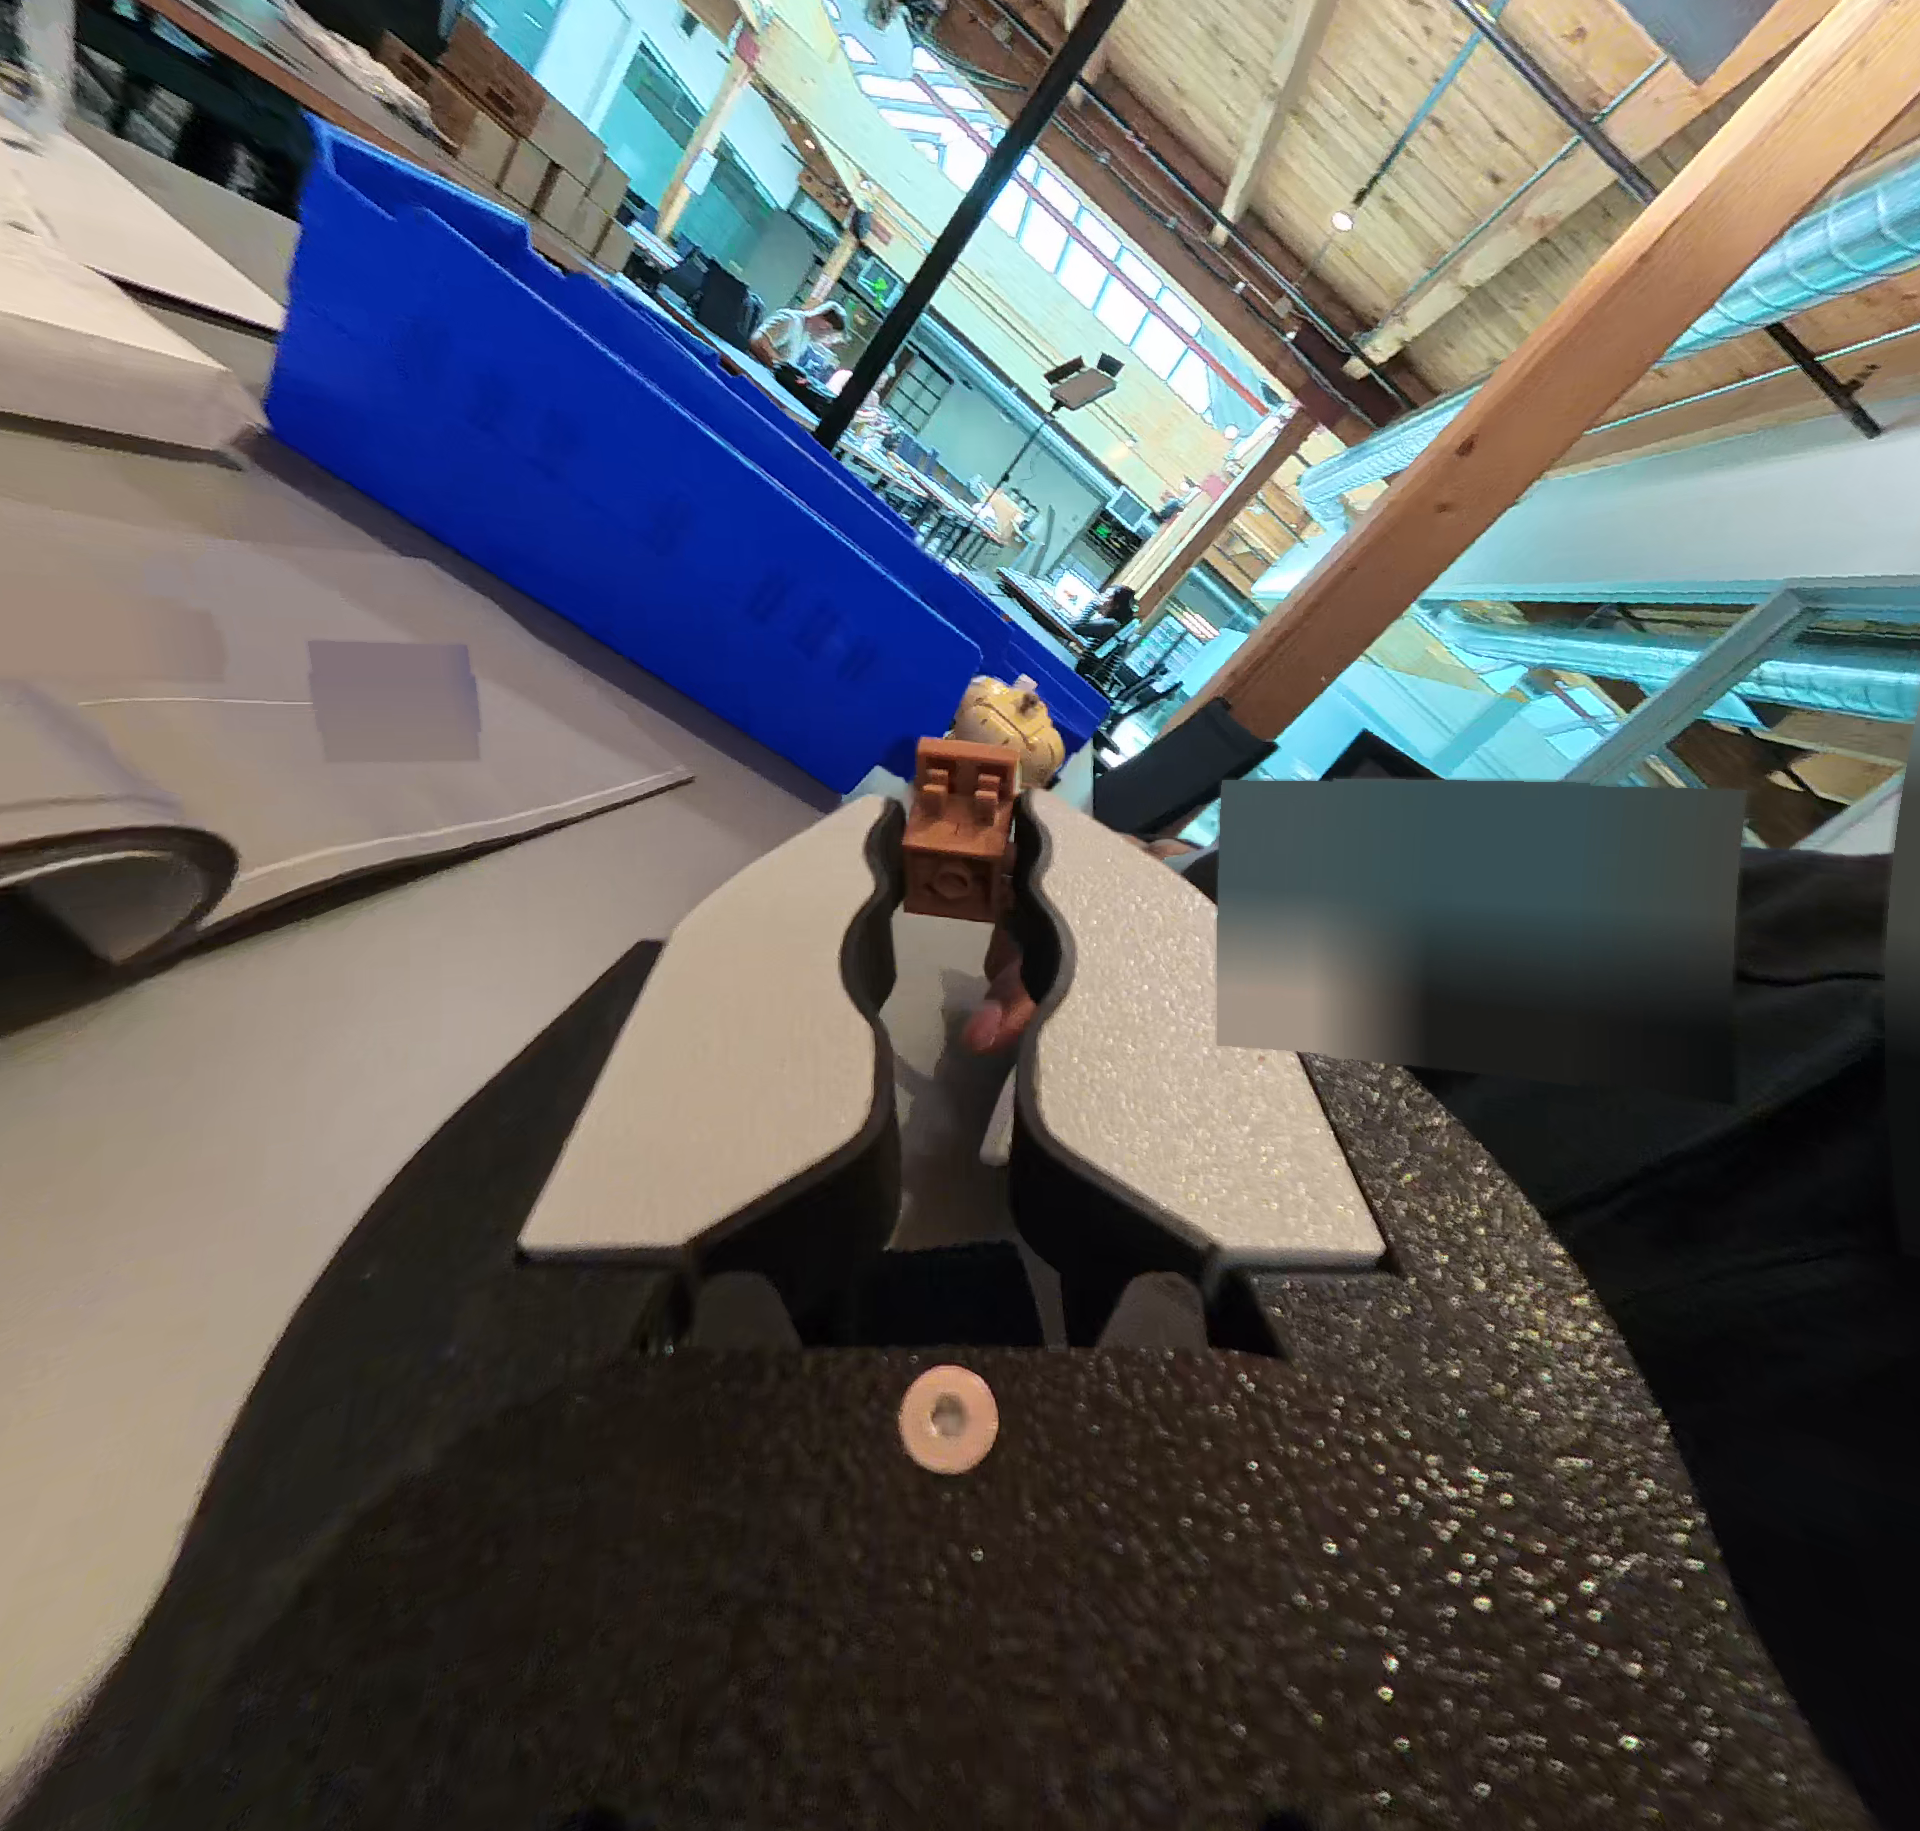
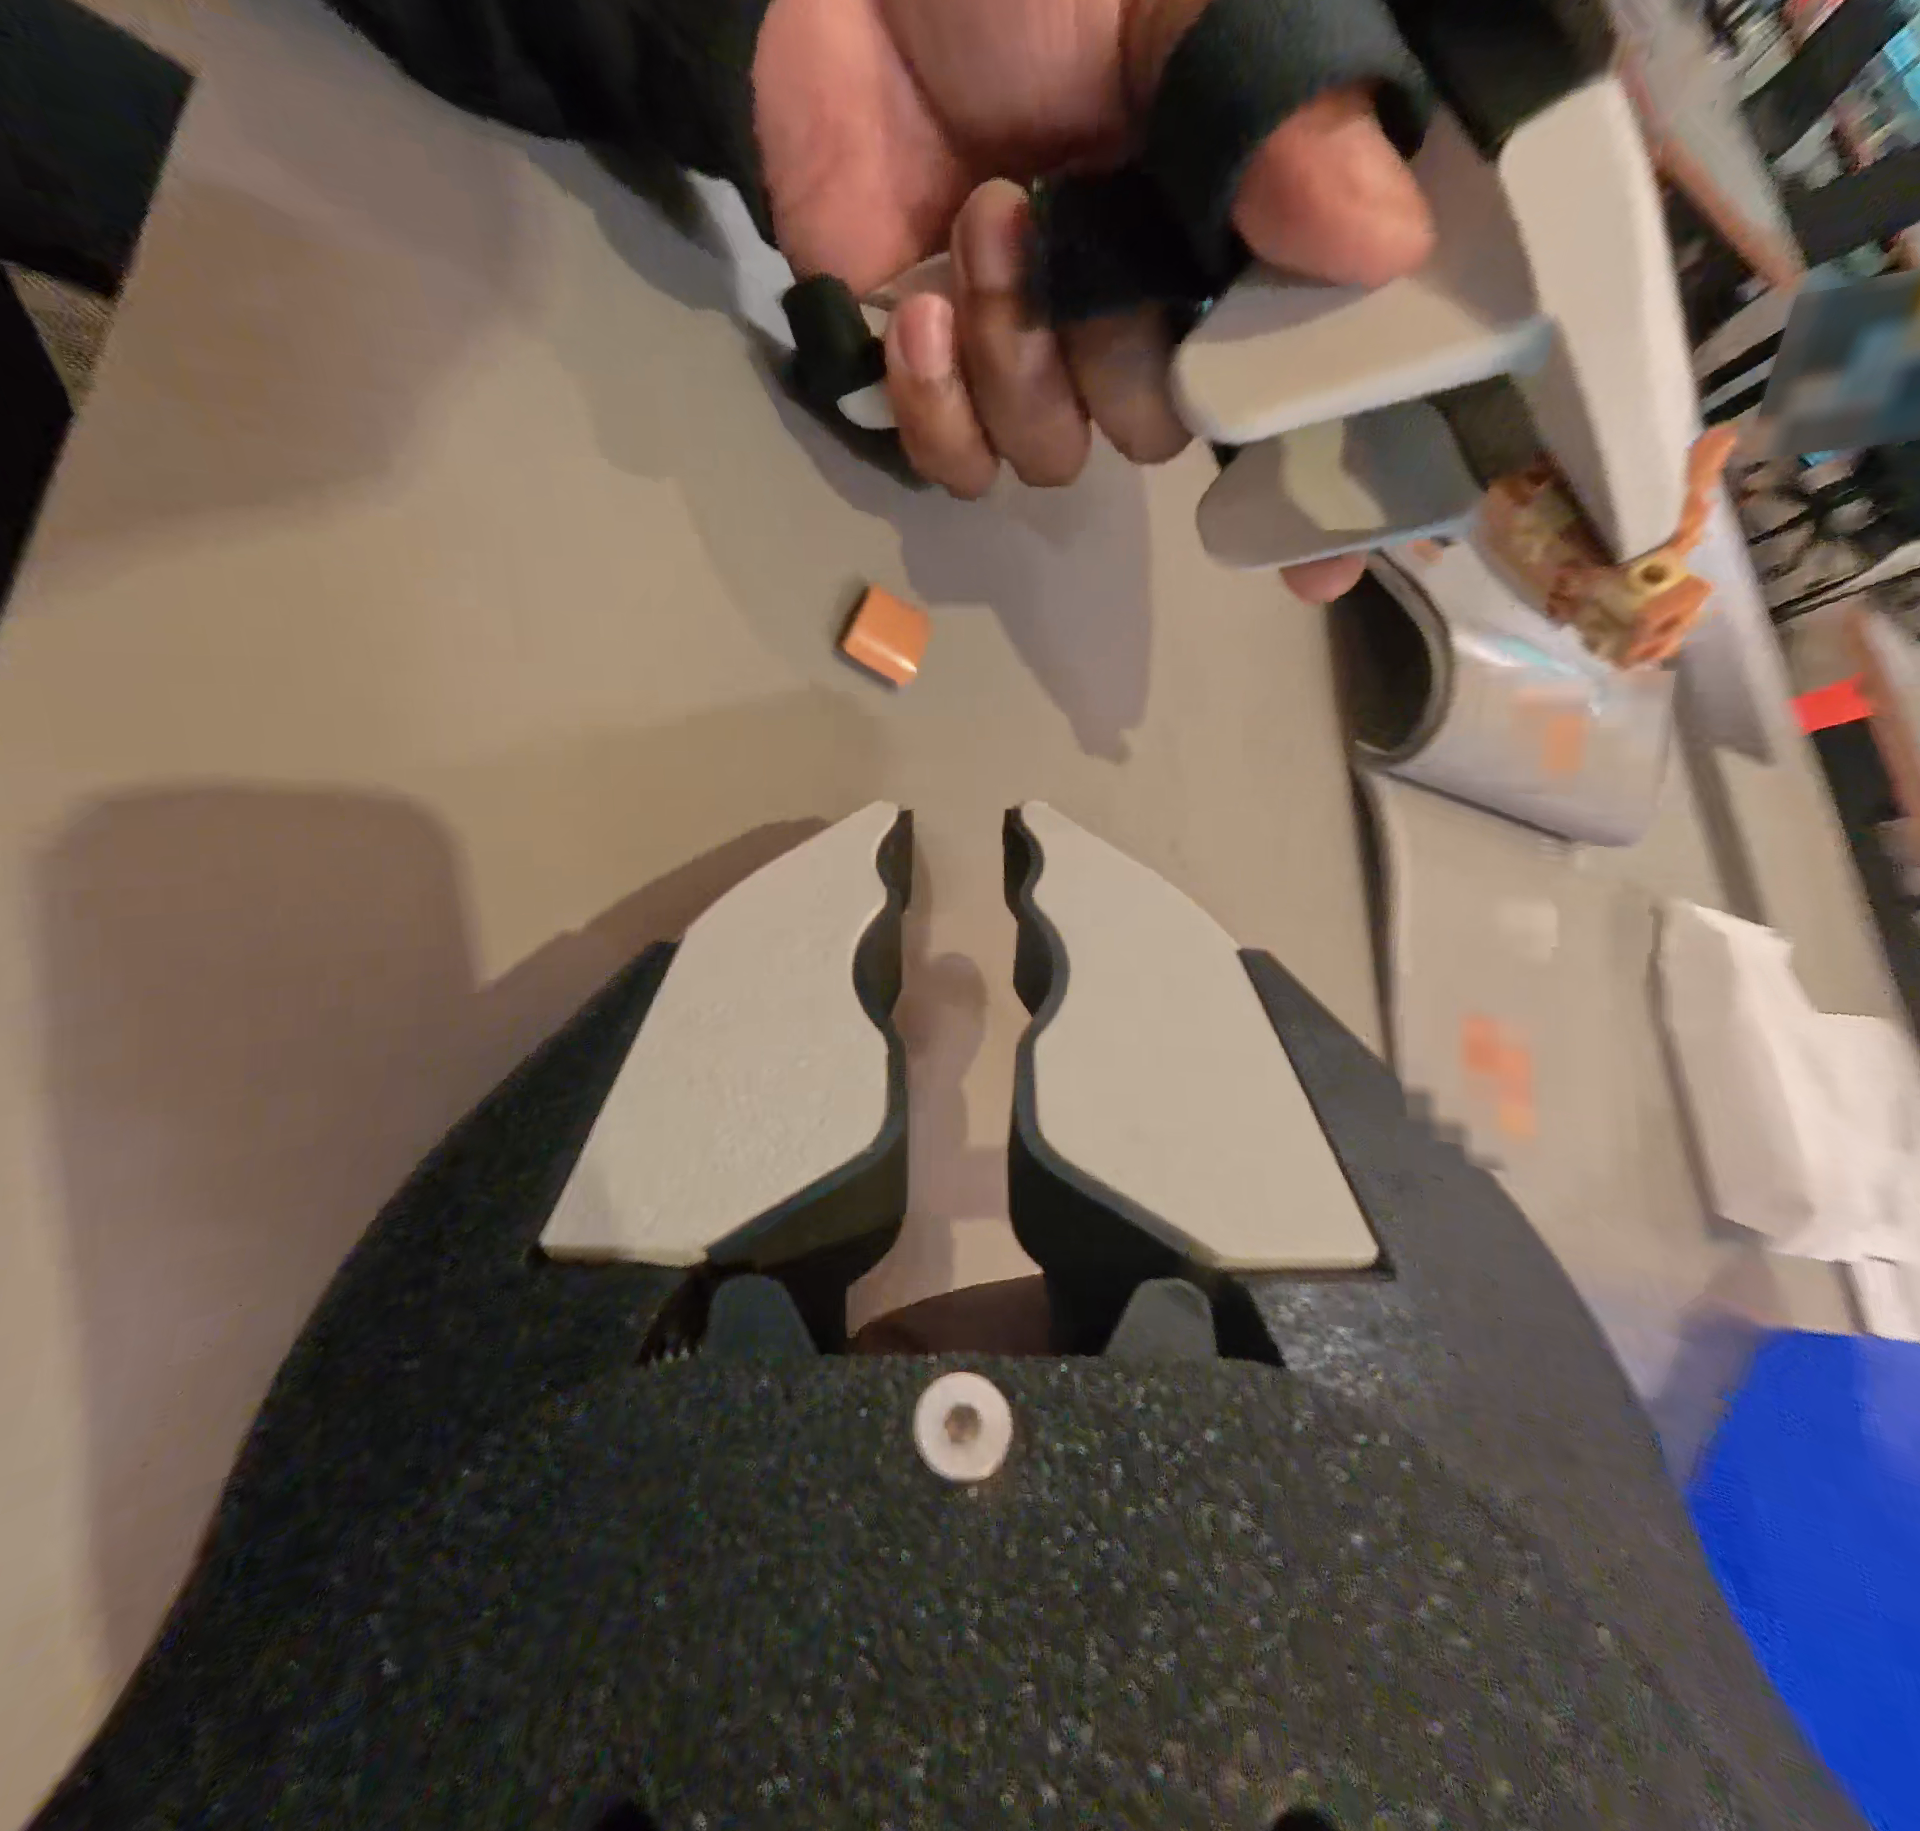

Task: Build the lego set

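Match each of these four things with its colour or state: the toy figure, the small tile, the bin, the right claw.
Things:
1. toy figure
2. small tile
3. bin
4. right claw

States:
a. blue, on the table
b. open, nothing between its fingers
c. clamped in the left claw
d. orange, lying loose on the table

Pairs: 1-c, 2-d, 3-a, 4-b

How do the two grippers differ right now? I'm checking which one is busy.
The left gripper is shut on a small brown-and-tan brick model, pinched at the tips of its jaws; the right gripper has nothing between its slightly parted jaws. The left one is raised, level with the blue bin; the right one points down at the table, short of an orange tile. Both have grey fingers on black bodies.
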`<state>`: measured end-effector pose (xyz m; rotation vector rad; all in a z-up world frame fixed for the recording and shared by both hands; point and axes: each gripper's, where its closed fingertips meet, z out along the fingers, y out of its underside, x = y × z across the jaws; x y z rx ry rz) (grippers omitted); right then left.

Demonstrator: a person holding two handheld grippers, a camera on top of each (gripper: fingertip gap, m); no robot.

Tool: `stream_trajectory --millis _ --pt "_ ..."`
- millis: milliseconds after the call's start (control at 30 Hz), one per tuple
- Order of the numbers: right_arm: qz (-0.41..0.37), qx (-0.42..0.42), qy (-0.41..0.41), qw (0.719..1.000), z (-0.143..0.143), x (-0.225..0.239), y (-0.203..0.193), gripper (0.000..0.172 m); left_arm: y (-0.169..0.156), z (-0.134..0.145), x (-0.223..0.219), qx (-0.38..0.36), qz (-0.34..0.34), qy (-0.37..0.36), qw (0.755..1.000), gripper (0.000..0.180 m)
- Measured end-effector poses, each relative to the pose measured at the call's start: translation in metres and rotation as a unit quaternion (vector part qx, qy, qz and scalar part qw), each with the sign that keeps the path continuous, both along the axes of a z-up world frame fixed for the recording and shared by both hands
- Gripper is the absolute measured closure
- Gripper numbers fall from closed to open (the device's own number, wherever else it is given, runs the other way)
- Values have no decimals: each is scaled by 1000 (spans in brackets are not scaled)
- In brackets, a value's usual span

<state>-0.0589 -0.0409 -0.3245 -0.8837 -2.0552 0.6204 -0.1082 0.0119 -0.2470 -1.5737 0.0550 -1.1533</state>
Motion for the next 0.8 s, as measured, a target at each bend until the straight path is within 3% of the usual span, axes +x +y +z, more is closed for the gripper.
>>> stream_trajectory --millis 133,367,467,500,600,700,800 --pt "-8 -79 -71 994 -9 -17 -20 148 -22 8 -16 24 36 15 999 161" --pt "-60 -101 -144 983 -21 -38 -30 140 -55 16 -21 87 72 84 990 161" --pt "-87 -91 -166 978 -29 -43 -27 145 -63 11 -21 89 75 98 988 161" --pt "-92 -96 -168 977 -29 -45 -28 155 -66 11 -22 93 75 99 988 161" --pt "-101 -103 -170 975 -29 -47 -24 155 -73 14 -24 105 79 88 987 161" --pt "-107 -160 -144 971 -16 -49 -14 155 -80 20 -29 116 79 50 989 162" --pt "-77 -309 -63 946 33 -55 -13 155 -87 27 -30 137 72 14 988 162"
